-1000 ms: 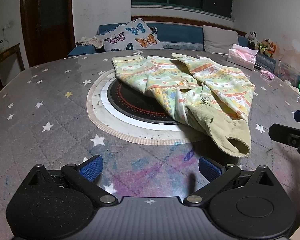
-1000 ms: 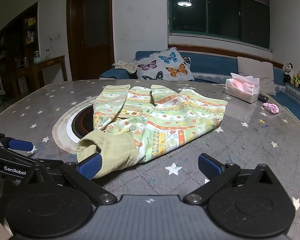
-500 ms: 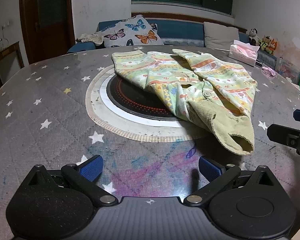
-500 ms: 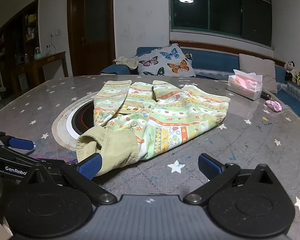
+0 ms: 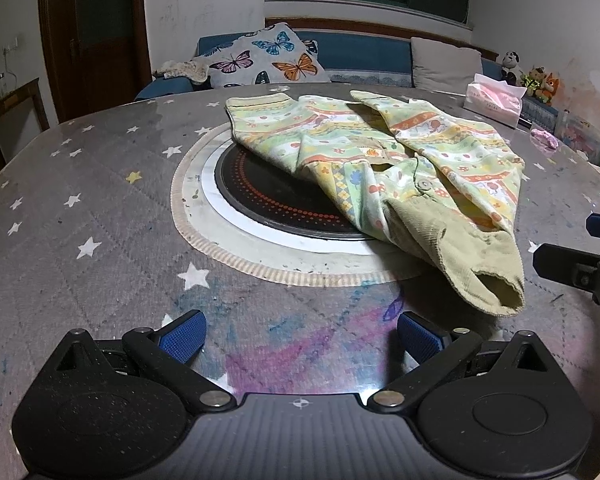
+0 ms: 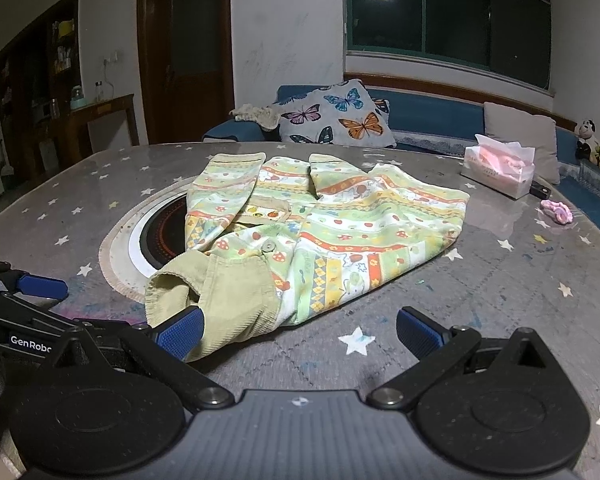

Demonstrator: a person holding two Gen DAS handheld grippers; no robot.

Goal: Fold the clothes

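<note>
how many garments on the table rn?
1. A patterned green-and-yellow child's jacket lies mid-table, partly folded, overlapping the round black hotplate; its khaki collar points toward both grippers. Nothing else garment-like on the table is visible.

The garment hides part of the burner.

Pastel patterned child's jacket, olive corduroy collar, lying half-folded, rumpled
</note>
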